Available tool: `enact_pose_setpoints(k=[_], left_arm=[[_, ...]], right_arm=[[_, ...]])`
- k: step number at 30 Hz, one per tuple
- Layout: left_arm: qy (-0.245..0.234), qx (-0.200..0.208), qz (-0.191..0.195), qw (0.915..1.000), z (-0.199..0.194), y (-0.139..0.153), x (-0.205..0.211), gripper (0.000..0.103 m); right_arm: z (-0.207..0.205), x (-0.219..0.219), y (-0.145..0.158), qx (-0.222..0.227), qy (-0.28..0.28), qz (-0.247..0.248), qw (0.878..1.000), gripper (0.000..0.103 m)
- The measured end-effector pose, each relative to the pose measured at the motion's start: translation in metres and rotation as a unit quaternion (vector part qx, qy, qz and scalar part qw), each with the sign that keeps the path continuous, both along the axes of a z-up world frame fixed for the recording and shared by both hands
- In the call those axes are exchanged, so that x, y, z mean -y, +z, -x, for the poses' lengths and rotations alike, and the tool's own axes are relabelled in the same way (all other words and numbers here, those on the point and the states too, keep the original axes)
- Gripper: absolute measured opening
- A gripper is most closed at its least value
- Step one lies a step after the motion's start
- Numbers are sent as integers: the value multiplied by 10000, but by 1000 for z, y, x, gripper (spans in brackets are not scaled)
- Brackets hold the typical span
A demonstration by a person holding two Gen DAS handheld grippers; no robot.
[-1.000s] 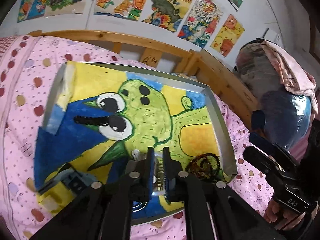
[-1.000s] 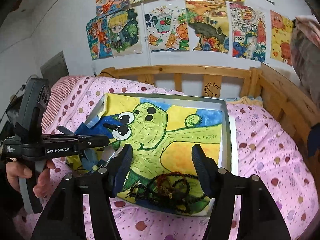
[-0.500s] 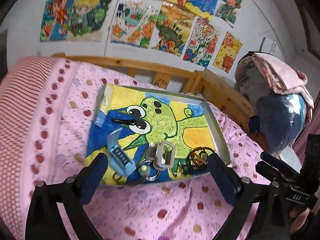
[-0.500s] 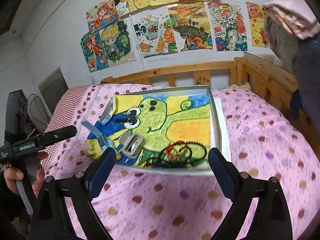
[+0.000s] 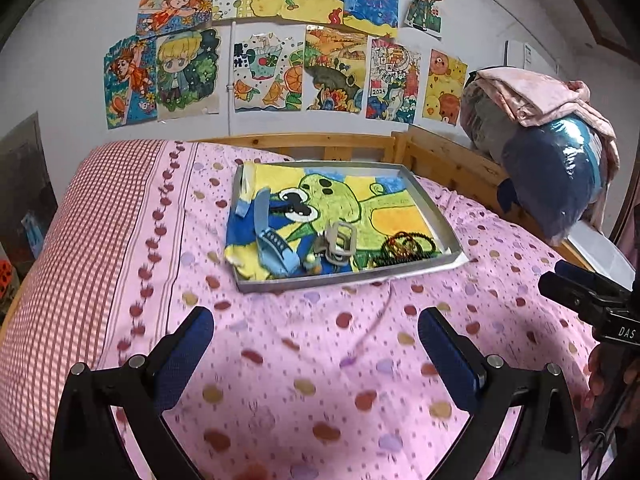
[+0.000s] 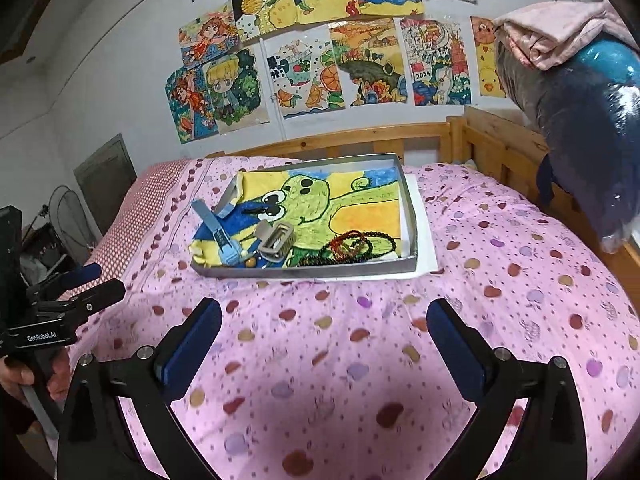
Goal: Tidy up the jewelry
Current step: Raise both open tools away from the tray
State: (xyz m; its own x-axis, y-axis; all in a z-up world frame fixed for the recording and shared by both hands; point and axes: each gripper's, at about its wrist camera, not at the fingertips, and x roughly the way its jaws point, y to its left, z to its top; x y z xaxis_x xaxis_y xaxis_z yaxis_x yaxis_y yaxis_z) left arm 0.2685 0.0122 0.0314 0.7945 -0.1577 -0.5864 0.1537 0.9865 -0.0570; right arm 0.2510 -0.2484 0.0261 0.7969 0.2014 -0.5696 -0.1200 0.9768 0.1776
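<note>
1. Tray (image 5: 352, 280) sits mid-bed, long axis running near-far; beads (image 5: 408, 245) in its near-right corner, blue watch (image 5: 272, 246) near-left.
2. Your left gripper (image 5: 316, 344) & right gripper (image 6: 324, 336): both wide open, empty, over bare bedspread (image 5: 320, 360) near you.

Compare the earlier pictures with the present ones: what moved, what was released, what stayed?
The left gripper let go of the grey clip and opened. Both grippers, the right gripper too, pulled back from the tray. Beads and blue watch stayed put.
</note>
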Motion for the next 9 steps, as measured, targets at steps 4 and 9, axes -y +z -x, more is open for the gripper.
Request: enact_pose_setpoints(k=[4, 9], left_arm=[[-6, -22, 21, 10000, 9, -9, -1, 103], [-35, -45, -11, 10000, 10, -18, 0, 103]], right_arm=[[10, 1, -2, 23, -18, 79, 10000, 101], [11, 3, -9, -64, -39, 43, 10000, 101]])
